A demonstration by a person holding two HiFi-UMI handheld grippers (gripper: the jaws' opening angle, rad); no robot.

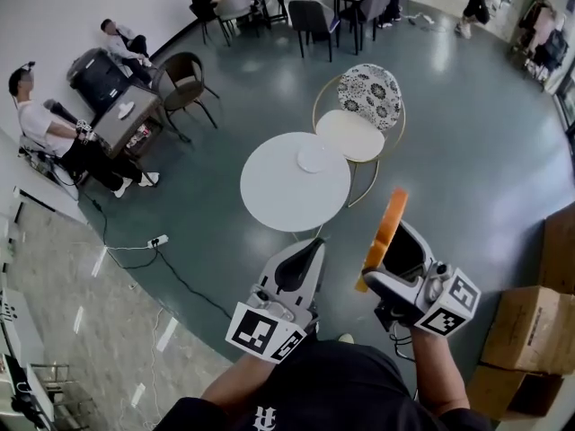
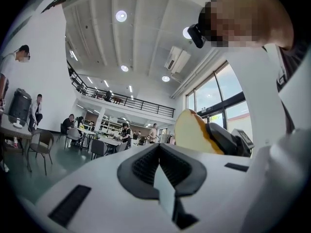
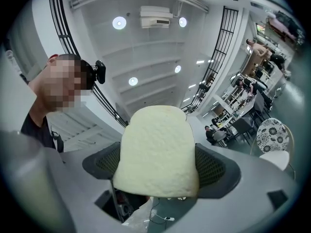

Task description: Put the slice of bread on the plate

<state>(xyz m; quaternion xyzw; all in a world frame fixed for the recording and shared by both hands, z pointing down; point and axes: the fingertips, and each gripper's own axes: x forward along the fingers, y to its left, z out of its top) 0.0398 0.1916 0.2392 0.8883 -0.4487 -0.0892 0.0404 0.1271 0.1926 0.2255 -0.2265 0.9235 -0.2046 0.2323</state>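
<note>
The right tool (image 1: 384, 260) is pinching the slice of bread (image 1: 387, 228) by its lower part, so the slice stands upright and edge-on in the head view, held in the air in front of the person and well apart from the plate (image 1: 316, 158). The plate lies on the round white surface (image 1: 278, 196) ahead. The left tool (image 1: 303, 264) has its jaws pressed together on nothing and hangs beside the right one. The main risk is probably the bread itself. It looks soft, and in the right gripper view the jaws hold only its bottom portion, so most of the slice stands free above them. A quick swing or a tilt on the way over could fold it, tear it at the pinch, or let it slide out onto the floor. Squeezing harder would likely crush it instead. A second hazard lies in the release. The plate is white on a white top (easy to misjudge from above), and it sits near the far edge, next to the chair (image 1: 350, 135). Letting go too early or from too high could drop the slice on the bare surface or half off the rim.
</note>
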